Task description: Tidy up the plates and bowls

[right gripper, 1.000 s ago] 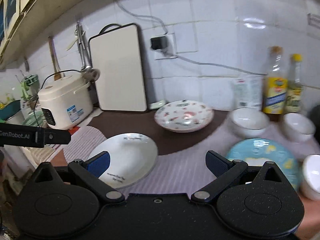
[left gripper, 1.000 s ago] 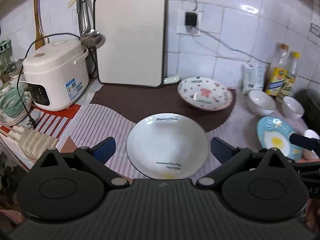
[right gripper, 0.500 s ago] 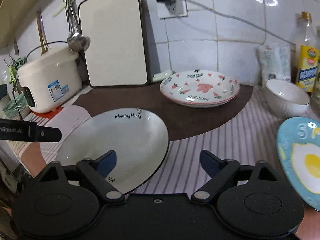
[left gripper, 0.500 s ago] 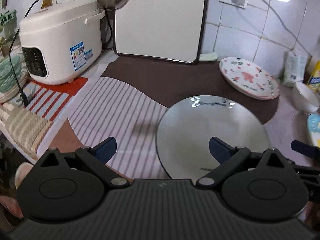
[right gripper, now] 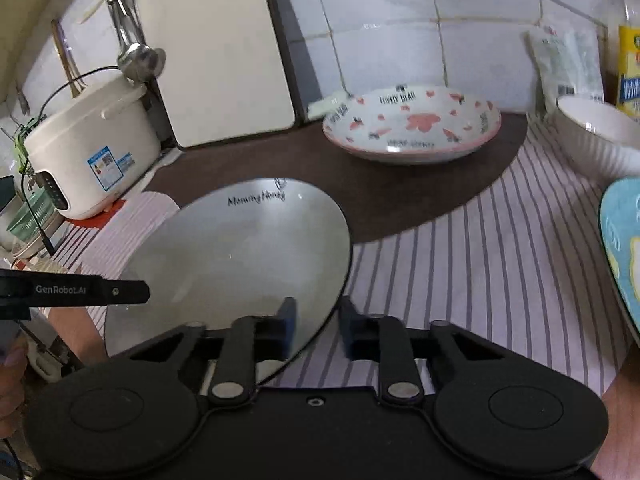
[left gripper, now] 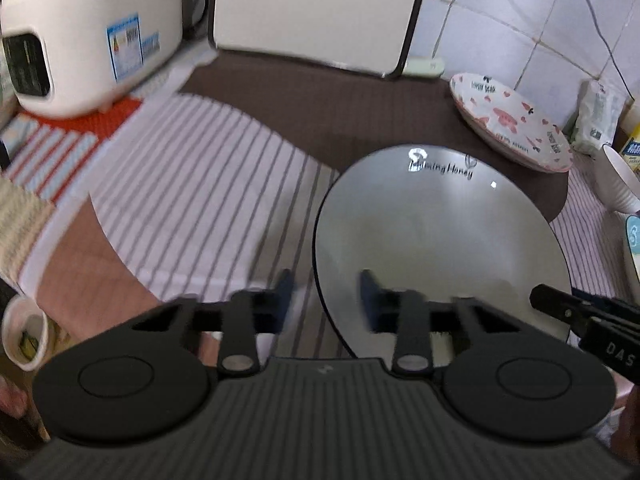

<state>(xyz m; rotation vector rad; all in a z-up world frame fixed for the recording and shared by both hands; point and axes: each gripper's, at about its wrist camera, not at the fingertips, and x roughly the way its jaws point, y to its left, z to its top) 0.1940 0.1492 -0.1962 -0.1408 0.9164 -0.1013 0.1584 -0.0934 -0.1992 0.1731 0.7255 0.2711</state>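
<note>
My left gripper (left gripper: 325, 300) straddles the near-left rim of the white plate (left gripper: 436, 240): one finger inside the rim, the other outside over the striped mat (left gripper: 192, 184), jaws closing with the rim between them. Taking that plate as centre, the pink-patterned plate (left gripper: 516, 120) lies beyond it to the right on the brown mat (left gripper: 320, 108). The cutting board (left gripper: 316, 12) stands behind, the rice cooker (left gripper: 88, 36) far to the left. My right gripper (left gripper: 592, 320) reaches the plate's near-right edge.
</note>
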